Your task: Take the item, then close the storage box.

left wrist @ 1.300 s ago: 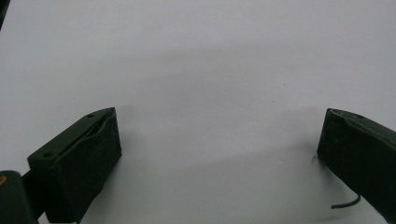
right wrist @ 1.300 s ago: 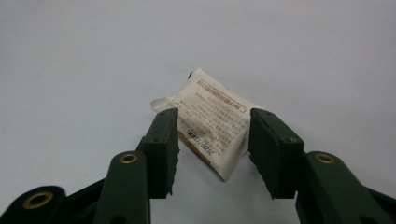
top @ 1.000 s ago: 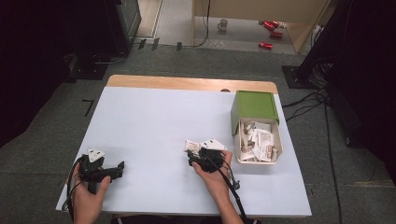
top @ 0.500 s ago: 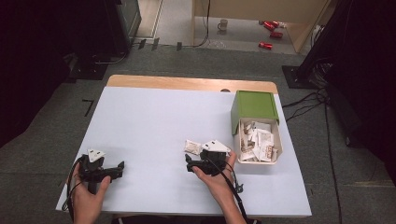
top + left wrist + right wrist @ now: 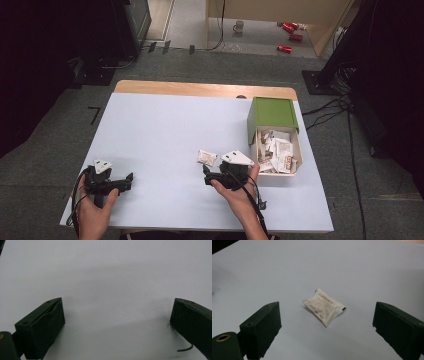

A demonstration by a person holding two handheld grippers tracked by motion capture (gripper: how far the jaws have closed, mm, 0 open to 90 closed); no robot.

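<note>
A pale blue-white desk (image 5: 165,130) with a strip of bare wood along its far edge stands on grey carpet, with dark equipment and cables around it. At the near left, the left hand-held gripper (image 5: 125,181) lies low over bare desk in the person's left hand (image 5: 95,210); seen along its own camera, its two black jaws stand wide apart with nothing but desk surface between them. Further right, near the middle of the front half, a small sachet (image 5: 206,157) lies flat on the desk. It is a white, pillow-shaped packet with crimped ends, fine print on its face (image 5: 324,307), a brownish tint along one edge and a small dark mark at one corner; it lies skewed to the desk's edges. Just beside it, the right hand-held gripper (image 5: 209,178) is held in the right hand (image 5: 239,189), and its jaws have just been opening: they stand wide apart, the sachet lying free on the desk ahead of them, touched by neither pad. At the right edge sits an open box (image 5: 298,150) with a raised green lid (image 5: 272,113), holding many more such sachets heaped together.
</note>
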